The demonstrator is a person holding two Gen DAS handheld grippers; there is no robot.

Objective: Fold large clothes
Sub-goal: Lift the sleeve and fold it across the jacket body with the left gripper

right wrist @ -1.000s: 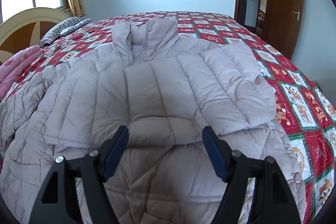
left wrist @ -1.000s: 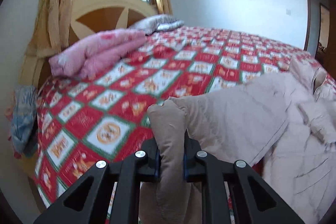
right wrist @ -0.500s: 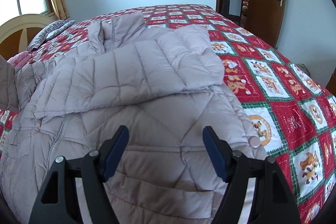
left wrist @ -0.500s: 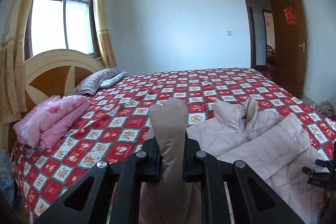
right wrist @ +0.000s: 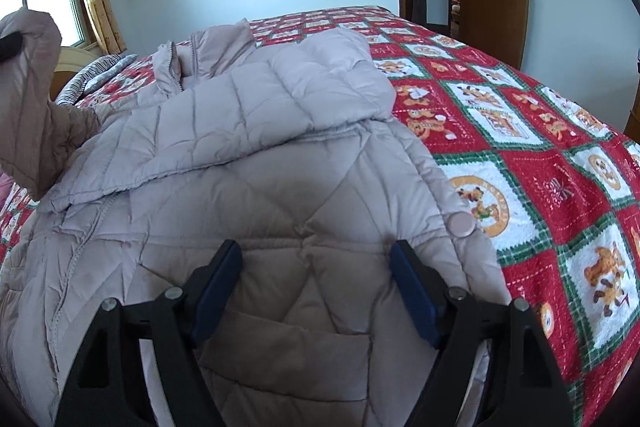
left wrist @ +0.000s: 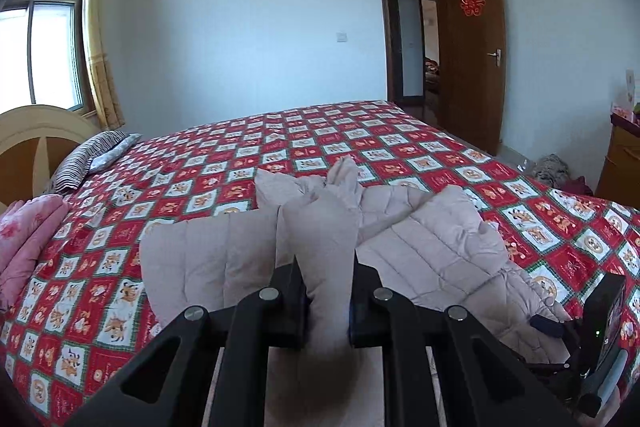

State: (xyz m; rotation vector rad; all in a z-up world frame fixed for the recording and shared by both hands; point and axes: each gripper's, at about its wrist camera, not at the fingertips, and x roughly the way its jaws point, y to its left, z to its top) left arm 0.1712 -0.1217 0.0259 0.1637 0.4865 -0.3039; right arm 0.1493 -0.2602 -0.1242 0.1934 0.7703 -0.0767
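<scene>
A beige quilted puffer jacket (right wrist: 280,187) lies front up on the bed, collar (right wrist: 208,51) at the far end. One sleeve (right wrist: 300,87) is folded across its chest. My left gripper (left wrist: 324,291) is shut on the other sleeve (left wrist: 320,227), holding it raised above the jacket's left side; that lifted sleeve (right wrist: 36,99) also shows in the right wrist view. My right gripper (right wrist: 316,267) hovers over the jacket's lower body, its jaws opening, the pads not pressing on the cloth. A pink snap button (right wrist: 460,223) sits on the hem edge.
The red checked bedspread (left wrist: 400,147) covers the bed. A folded pink blanket (left wrist: 24,239), a striped pillow (left wrist: 88,159) and a round wooden headboard (left wrist: 36,131) are at the left. An open brown door (left wrist: 468,47) and a wooden cabinet (left wrist: 620,163) stand at the right.
My left gripper carried the sleeve rightward and up, swinging from the headboard side over the jacket. My right gripper slid back toward the hem and its jaws widened a little.
</scene>
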